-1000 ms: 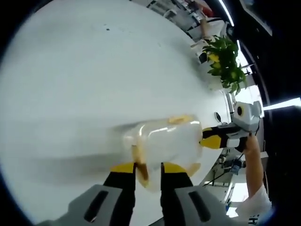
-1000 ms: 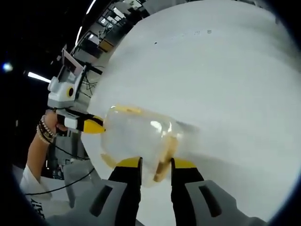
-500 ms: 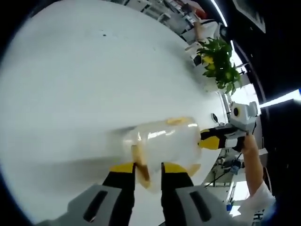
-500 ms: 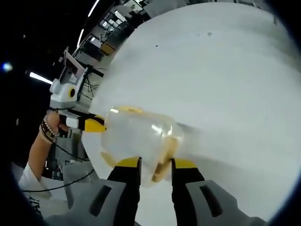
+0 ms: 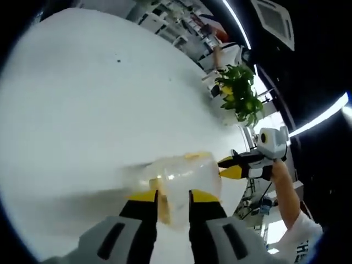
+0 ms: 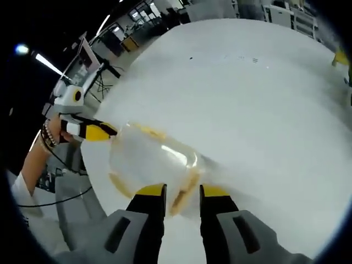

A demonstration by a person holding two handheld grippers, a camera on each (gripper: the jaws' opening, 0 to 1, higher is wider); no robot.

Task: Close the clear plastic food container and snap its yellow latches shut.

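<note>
- I judge I'm at the latching step: the lid looks down on the container point(image 5: 181, 179), and I'm working two opposite yellow latches.
- My left gripper point(image 5: 172, 196) has its jaws set narrowly on either side of a yellow latch point(image 5: 163, 201) at the container's near end; I read it as pinching that latch, though the blur leaves contact uncertain.
- My right gripper point(image 6: 182, 192) sits the same way at the opposite end, jaws close around the latch point(image 6: 184, 190) there.
- In the left gripper view, the right gripper comes in from the right at the container's far end; in the right gripper view, the left one shows by the far end.
- Next move, as I see it: squeeze or press each latch down until it seats, keeping the container steady between both tools.
- The container is clear, rounded, with yellow tabs around its rim, sitting near the white table's point(image 6: 258, 104) edge closest to me.
</note>
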